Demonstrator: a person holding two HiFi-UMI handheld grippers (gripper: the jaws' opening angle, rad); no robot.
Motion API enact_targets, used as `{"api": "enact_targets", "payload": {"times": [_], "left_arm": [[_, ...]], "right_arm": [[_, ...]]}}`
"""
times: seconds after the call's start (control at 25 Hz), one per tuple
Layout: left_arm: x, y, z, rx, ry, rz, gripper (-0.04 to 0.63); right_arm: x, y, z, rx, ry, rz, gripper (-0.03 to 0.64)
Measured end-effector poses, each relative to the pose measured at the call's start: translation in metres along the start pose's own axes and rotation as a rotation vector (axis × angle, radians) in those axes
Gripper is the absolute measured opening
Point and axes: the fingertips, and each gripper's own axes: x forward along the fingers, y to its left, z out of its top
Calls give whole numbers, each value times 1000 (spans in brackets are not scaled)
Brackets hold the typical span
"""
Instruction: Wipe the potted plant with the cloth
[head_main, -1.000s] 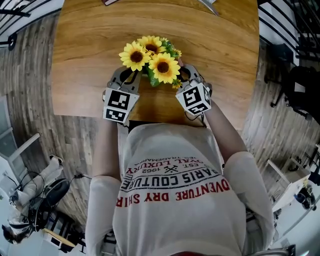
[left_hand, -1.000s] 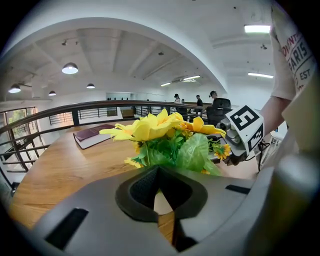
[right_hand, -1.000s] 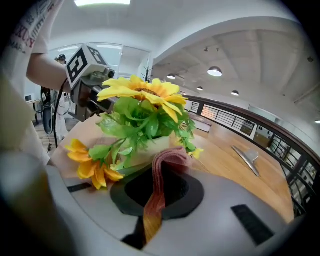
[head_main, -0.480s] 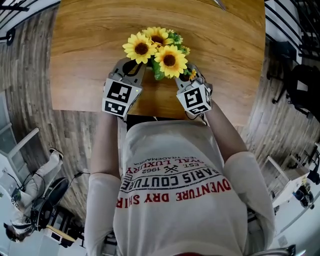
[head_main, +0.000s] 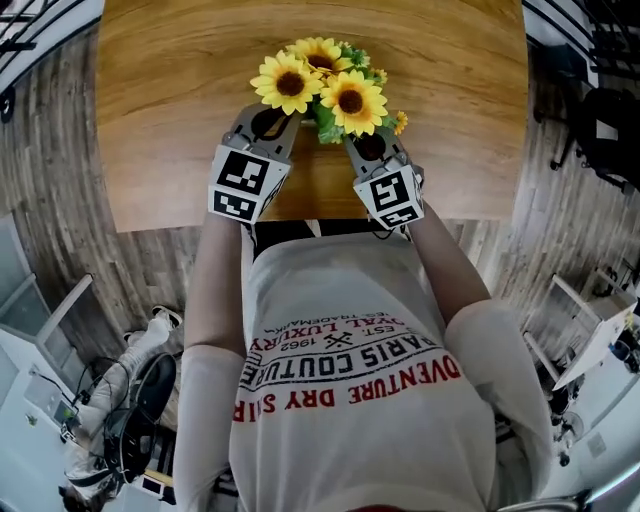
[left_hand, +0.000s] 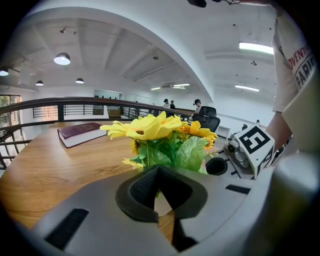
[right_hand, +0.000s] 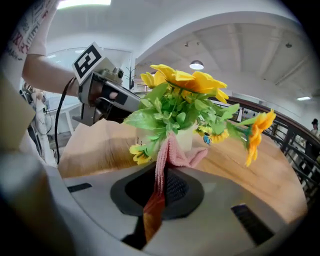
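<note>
Plant: yellow artificial sunflowers with green leaves in a small white pot (head_main: 325, 95), set near the table's front edge, between the two grippers.
Cloth: a pink towelling cloth (right_hand: 167, 152) is pinched at one end; its free end is laid against the plant's lower leaves.
Right gripper (right_hand: 161, 172): jaws are closed on the cloth, just beside the plant.
Left gripper (left_hand: 158, 172): jaws are pressed together with nothing held, just beside the plant's other side.
Table: light brown wooden tabletop (head_main: 160, 120).
Book: a dark red closed book (left_hand: 82, 133) is seen lying farther back.
</note>
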Motion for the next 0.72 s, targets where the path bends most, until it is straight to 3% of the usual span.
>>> {"api": "enact_targets", "payload": {"times": [0.24,0.72], "left_arm": [[0,-2,-1,-2,-5,-100,15],[0,-6,1,59,-36,-205,15]], "right_arm": [[4,23,11,159,-18,-82,37],[19,43,36,344,-77,-236,37]]}}
